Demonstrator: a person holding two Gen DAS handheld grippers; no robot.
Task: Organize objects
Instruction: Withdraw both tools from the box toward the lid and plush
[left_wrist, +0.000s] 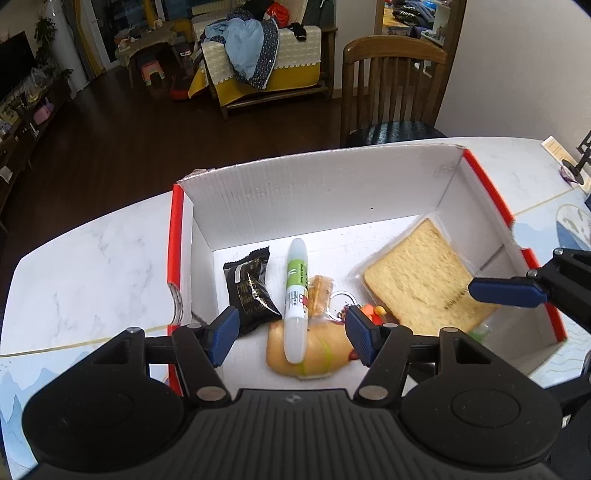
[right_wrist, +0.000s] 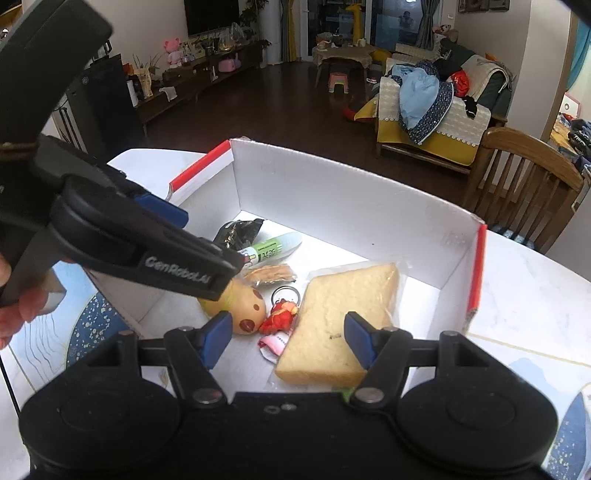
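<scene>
- White cardboard box (left_wrist: 325, 192) with red-edged rims sits on a marble-look table (left_wrist: 92, 258); every item lies on its floor
- "GenRobot.AI" reads in raised letters along the left gripper (right_wrist: 236, 267) seen from the right wrist view; green-and-white glue stick (left_wrist: 295, 299) carries printed text too small to read; bread slice (left_wrist: 421, 280) in clear wrap shows a short dark line of print near its near edge, illegible
- Glue stick's long axis runs near to far, its near end resting on a tan spotted toy (left_wrist: 314, 350); black snack packet (left_wrist: 251, 291) lies just left of it
- Small cracker pack (left_wrist: 319, 295) sits just right of the stick; key ring (left_wrist: 341, 299) with a red charm (right_wrist: 279, 317) lies between toy and bread, partly hidden behind a blue pad
- Left gripper (left_wrist: 291, 336) hangs above the toy, jaws apart, pads touching nothing
- Right gripper (right_wrist: 284, 341) hovers over the bread's near end, jaws spread, nothing clamped; a hand (right_wrist: 18, 314) is cut off at the left edge
</scene>
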